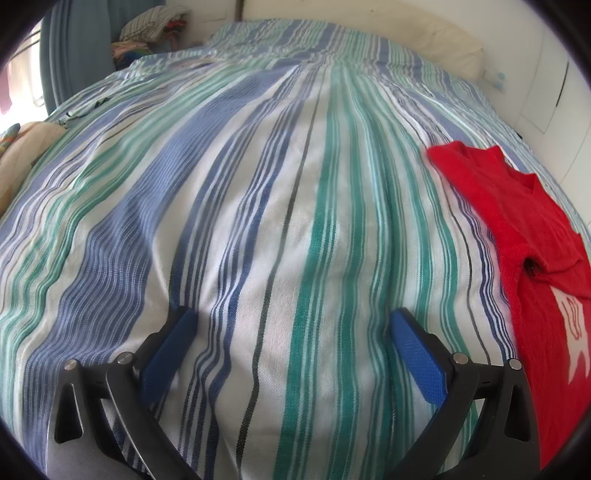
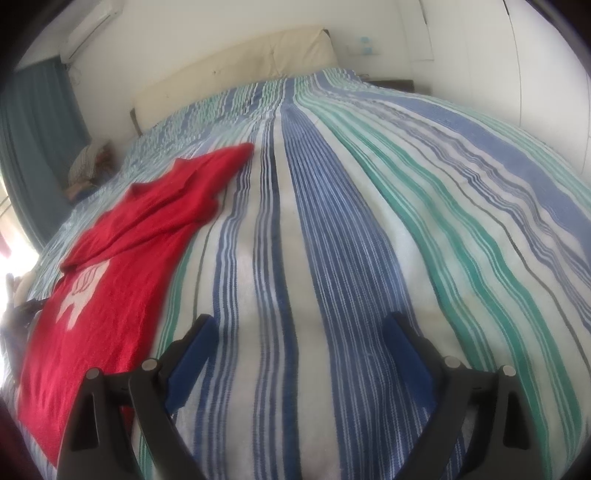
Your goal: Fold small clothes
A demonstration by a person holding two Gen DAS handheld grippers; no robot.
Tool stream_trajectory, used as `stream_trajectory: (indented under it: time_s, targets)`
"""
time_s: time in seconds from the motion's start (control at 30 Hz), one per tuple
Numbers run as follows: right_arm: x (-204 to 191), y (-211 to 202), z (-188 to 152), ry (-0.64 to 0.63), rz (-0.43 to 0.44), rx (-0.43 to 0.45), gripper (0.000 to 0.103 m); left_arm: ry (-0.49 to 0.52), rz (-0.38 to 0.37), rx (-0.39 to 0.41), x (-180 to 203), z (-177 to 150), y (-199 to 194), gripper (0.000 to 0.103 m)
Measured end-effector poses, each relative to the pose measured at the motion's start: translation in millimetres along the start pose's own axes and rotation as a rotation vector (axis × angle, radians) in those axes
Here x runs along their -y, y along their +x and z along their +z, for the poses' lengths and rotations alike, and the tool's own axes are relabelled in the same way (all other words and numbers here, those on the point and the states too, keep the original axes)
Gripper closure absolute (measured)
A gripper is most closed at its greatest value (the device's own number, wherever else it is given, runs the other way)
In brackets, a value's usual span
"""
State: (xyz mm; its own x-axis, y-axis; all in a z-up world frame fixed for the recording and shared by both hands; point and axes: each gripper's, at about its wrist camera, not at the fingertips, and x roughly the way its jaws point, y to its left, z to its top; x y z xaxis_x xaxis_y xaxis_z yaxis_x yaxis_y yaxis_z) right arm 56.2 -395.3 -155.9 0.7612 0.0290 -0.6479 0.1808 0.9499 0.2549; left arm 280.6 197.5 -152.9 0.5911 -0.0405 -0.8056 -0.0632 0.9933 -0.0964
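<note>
A small red shirt [image 1: 532, 236] with a white print lies on the striped bedspread [image 1: 258, 206], at the right edge of the left wrist view. One sleeve is folded in over its body. The shirt also shows in the right wrist view [image 2: 122, 258], on the left. My left gripper [image 1: 291, 325] is open and empty over bare bedspread, left of the shirt. My right gripper [image 2: 299, 328] is open and empty over the bedspread [image 2: 369, 221], just right of the shirt's lower part.
A cream headboard [image 2: 240, 62] stands at the far end of the bed. A pile of clothes [image 1: 155, 29] sits at the far left by a blue curtain [image 1: 77, 48]. White wardrobe doors [image 2: 498, 55] run along the right side.
</note>
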Motion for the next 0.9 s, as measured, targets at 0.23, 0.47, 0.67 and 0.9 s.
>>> stream_trajectory:
  time_s: [0.23, 0.47, 0.67, 0.9]
  targets:
    - [0.5, 0.0, 0.2, 0.0, 0.002, -0.001, 0.011, 0.0, 0.0, 0.001, 0.4, -0.4, -0.2, 0.0]
    - [-1.5, 0.3, 0.6, -0.017, -0.019, -0.006, 0.011, 0.0, 0.001, 0.003, 0.0, -0.9, -0.2, 0.0]
    - [-3.8, 0.7, 1.0, -0.022, -0.026, -0.009, 0.011, 0.0, 0.005, 0.008, 1.0, -0.7, 0.2, 0.0]
    - [-11.7, 3.7, 1.9, -0.056, -0.07, -0.022, 0.011, 0.004, 0.021, 0.014, 4.3, -1.2, 1.8, 0.0]
